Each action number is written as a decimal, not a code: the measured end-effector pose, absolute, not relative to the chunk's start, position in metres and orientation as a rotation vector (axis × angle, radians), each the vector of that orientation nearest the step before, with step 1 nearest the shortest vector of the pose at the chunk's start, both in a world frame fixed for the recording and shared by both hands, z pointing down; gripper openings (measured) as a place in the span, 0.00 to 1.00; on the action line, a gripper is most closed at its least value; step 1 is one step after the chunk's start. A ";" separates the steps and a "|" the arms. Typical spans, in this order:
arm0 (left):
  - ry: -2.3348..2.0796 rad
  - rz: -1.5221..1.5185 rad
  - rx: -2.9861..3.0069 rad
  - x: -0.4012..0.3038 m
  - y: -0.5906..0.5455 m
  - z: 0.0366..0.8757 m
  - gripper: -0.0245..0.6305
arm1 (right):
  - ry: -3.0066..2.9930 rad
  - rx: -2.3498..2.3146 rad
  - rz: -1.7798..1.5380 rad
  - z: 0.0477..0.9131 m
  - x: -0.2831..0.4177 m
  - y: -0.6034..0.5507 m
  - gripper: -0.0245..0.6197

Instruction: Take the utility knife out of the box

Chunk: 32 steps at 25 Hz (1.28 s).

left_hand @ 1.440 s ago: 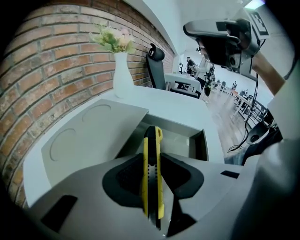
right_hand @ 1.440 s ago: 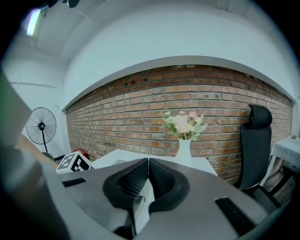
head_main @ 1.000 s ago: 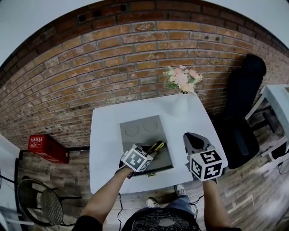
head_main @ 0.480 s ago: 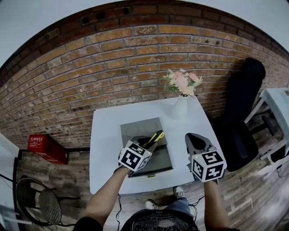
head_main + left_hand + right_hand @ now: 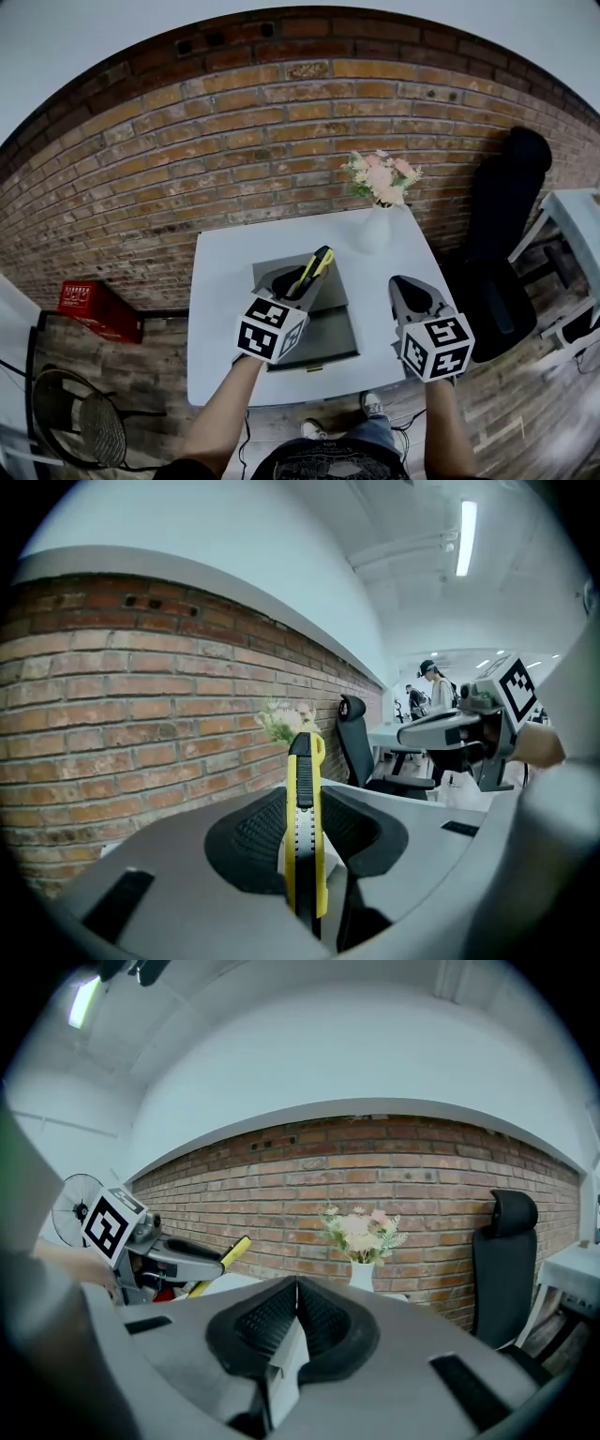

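My left gripper [image 5: 298,281] is shut on a yellow and black utility knife [image 5: 315,267] and holds it in the air above the box. In the left gripper view the knife [image 5: 305,836] stands on edge between the two pads, its tip past them. The dark grey box [image 5: 330,336] lies open on the white table, its lid [image 5: 335,289] flat behind it. My right gripper [image 5: 410,292] hovers to the right of the box, jaws together with nothing in them [image 5: 296,1312]. From the right gripper view the left gripper [image 5: 178,1258] and the knife [image 5: 227,1256] show at the left.
A white vase of pink flowers [image 5: 377,217] stands at the far right of the white table [image 5: 216,309]. A brick wall runs behind. A black office chair [image 5: 502,234] is at the right, a red crate [image 5: 89,305] and a metal chair [image 5: 94,427] on the floor at the left.
My left gripper has risen out of the box with the knife and tilted its nose up. The right gripper has lifted a little.
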State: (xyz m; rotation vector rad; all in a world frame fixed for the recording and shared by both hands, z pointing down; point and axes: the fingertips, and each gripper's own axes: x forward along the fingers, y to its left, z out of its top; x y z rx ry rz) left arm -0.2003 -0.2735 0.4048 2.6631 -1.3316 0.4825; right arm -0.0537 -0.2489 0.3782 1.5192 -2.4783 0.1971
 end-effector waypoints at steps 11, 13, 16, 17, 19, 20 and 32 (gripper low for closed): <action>-1.528 0.275 2.671 -0.228 -0.267 0.347 0.23 | -2.527 1.539 0.168 0.358 -0.058 -0.252 0.07; -1.571 0.240 2.665 -0.235 -0.265 0.339 0.23 | -2.537 1.536 0.156 0.354 -0.061 -0.253 0.07; -1.628 0.179 2.640 -0.249 -0.261 0.329 0.23 | -2.551 1.530 0.138 0.347 -0.066 -0.255 0.07; -1.648 0.159 2.626 -0.254 -0.260 0.326 0.23 | -2.557 1.527 0.132 0.345 -0.068 -0.256 0.07; -1.694 0.121 2.589 -0.267 -0.258 0.323 0.23 | -2.572 1.520 0.116 0.340 -0.072 -0.258 0.07; -1.716 0.104 2.569 -0.274 -0.257 0.322 0.23 | -2.579 1.516 0.109 0.338 -0.075 -0.259 0.07; -1.901 0.065 2.388 -0.342 -0.243 0.335 0.23 | -2.668 1.410 0.092 0.331 -0.116 -0.268 0.07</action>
